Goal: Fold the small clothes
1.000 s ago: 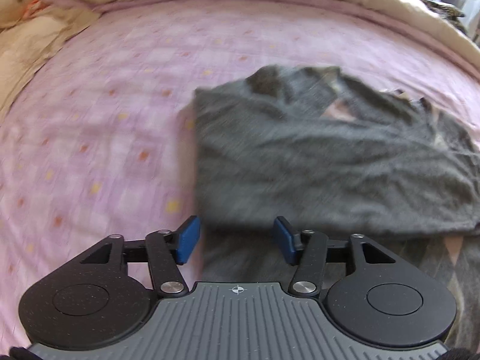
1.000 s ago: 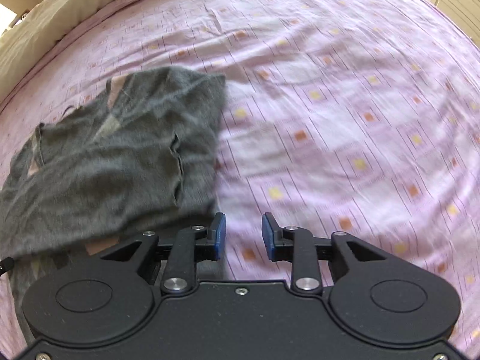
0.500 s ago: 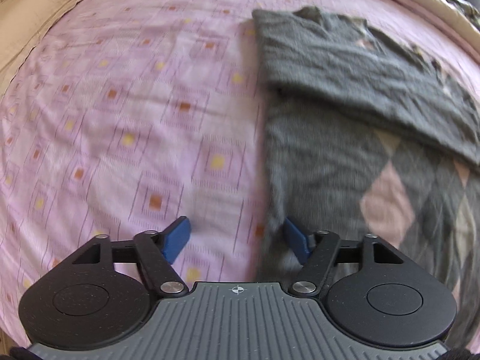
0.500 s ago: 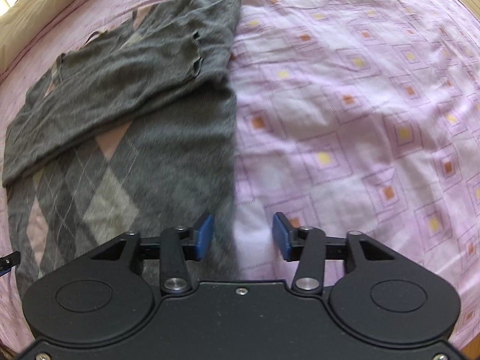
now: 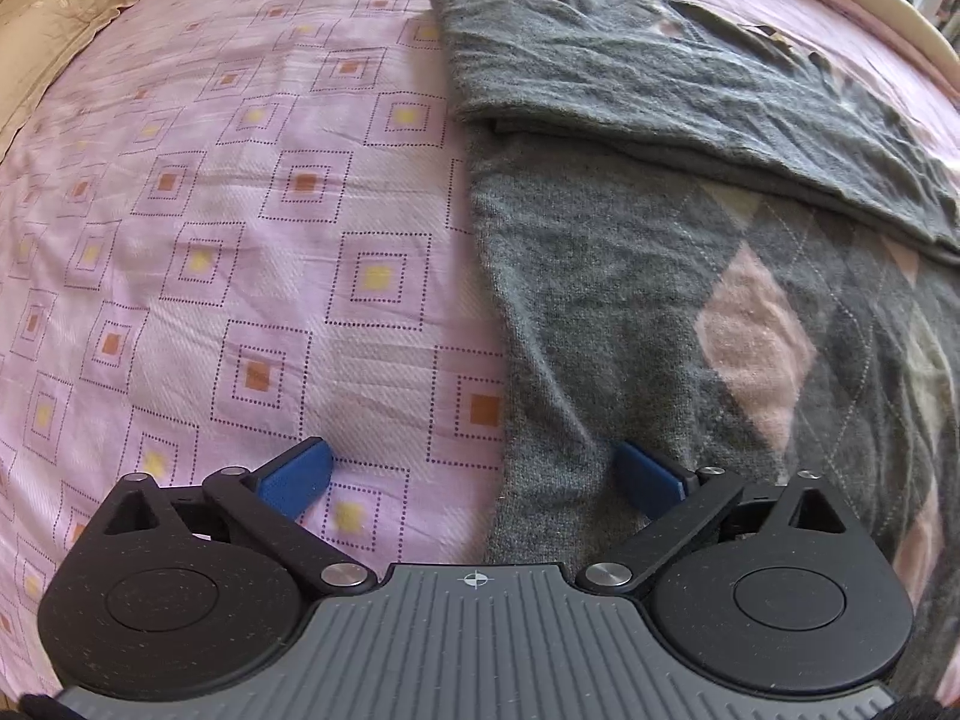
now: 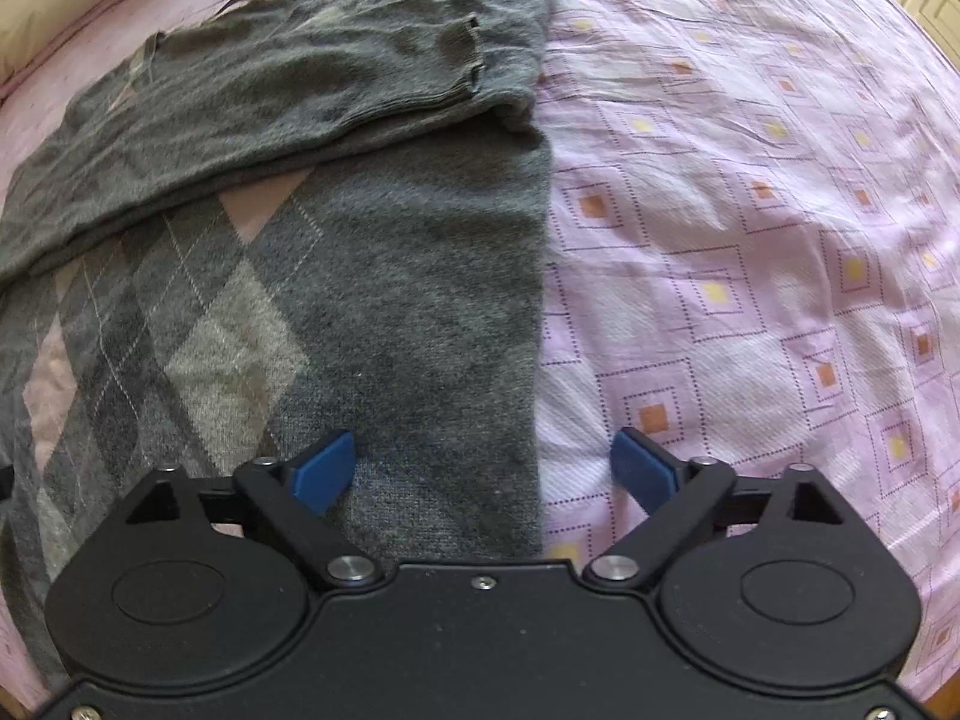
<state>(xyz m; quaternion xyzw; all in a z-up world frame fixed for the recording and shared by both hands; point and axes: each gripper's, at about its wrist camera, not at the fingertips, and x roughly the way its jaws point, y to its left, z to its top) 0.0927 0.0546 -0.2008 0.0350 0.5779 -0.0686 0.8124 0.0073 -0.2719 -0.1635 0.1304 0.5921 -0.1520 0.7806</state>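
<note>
Since half a second ago both grippers have come lower and closer to the near end of the garment, and their jaws have spread wider; a second ago the views were blurred and the grippers sat up by the folded sleeves. Left gripper [image 5: 474, 474]: jaws wide apart, holding nothing, straddling the sweater's left side edge, with the left blue pad [image 5: 295, 479] over the bedsheet [image 5: 240, 240] and the right pad over grey knit. Right gripper [image 6: 485, 465]: jaws equally wide, empty, straddling the opposite side edge, left pad over knit, right pad over sheet. Grey argyle sweater [image 5: 630, 300] [image 6: 390, 300] lies flat on the pink sheet with square print, between the two grippers. Its long axis runs away from the cameras: hem end nearest, under the grippers, collar end far toward a beige pillow [image 5: 54, 6]. Sleeves [image 6: 288, 96] are folded across the upper chest in a band crosswise to that axis; a ribbed cuff [image 6: 474, 54] shows near the right edge. Pink and pale diamonds show on the front below the sleeve band. Whether the pads touch the fabric cannot be told.
</note>
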